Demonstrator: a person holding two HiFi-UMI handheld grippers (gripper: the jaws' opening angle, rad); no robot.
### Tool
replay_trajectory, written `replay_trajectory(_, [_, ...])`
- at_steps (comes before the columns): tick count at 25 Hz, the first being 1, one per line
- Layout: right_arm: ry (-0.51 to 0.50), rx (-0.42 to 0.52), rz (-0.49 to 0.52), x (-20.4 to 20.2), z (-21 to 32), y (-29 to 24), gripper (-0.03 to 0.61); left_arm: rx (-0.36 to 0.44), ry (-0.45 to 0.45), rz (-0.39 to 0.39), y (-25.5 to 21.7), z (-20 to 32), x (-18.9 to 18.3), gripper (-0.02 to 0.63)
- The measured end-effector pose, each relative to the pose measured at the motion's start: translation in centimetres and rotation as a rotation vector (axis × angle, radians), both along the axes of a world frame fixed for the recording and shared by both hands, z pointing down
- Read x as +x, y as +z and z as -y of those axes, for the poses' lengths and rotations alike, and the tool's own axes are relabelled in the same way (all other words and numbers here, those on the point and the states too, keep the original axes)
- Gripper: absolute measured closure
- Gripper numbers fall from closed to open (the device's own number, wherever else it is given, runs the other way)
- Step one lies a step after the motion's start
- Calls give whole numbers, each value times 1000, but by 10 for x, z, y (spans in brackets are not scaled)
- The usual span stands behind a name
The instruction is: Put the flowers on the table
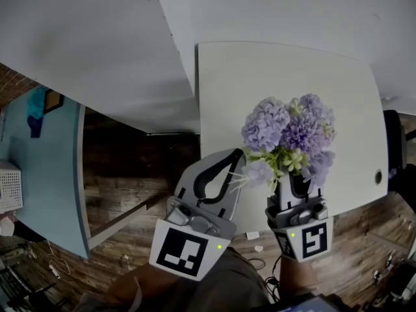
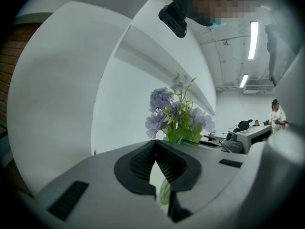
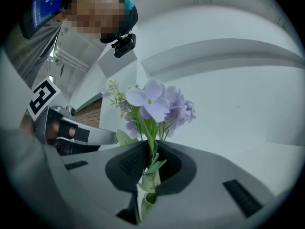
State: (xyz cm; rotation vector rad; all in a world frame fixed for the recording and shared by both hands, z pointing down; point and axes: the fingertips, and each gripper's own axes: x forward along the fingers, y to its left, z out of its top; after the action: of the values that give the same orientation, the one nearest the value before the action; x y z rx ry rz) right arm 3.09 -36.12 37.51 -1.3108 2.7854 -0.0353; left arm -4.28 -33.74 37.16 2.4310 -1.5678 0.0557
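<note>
At the far left of the head view, a pale blue surface (image 1: 45,168) is seen, and a dark wooden floor (image 1: 130,168) is shown beside it. The left tool (image 1: 235,153) is held over the near edge of the white table (image 1: 221,83). In the left gripper view its jaws (image 2: 155,147) are seen brought together at their tips, and nothing is gripped between the ribbed pads. Its tip is placed just beside the leaves of the flowers (image 1: 286,132).

The flowers, a bunch of lilac blooms with green leaves, are held upright over the near part of the table. Whether the table is touched by them cannot be told. The stems are clamped between the nearly closed jaws of the right tool (image 1: 294,186), as is shown in the right gripper view, where the stems (image 3: 152,175) are pressed between the pads and the blooms (image 3: 155,101) are carried above them.
</note>
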Motion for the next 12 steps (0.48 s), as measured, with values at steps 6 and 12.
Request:
replay_trajectory(6, [-25,39,-15,-5,-5,-3,546,3,2,-4,-4,-6,3,606])
replay_trajectory(12, [-30,37,-28,-2,-12,0,517,-4,4,4,-1,-12,4,606])
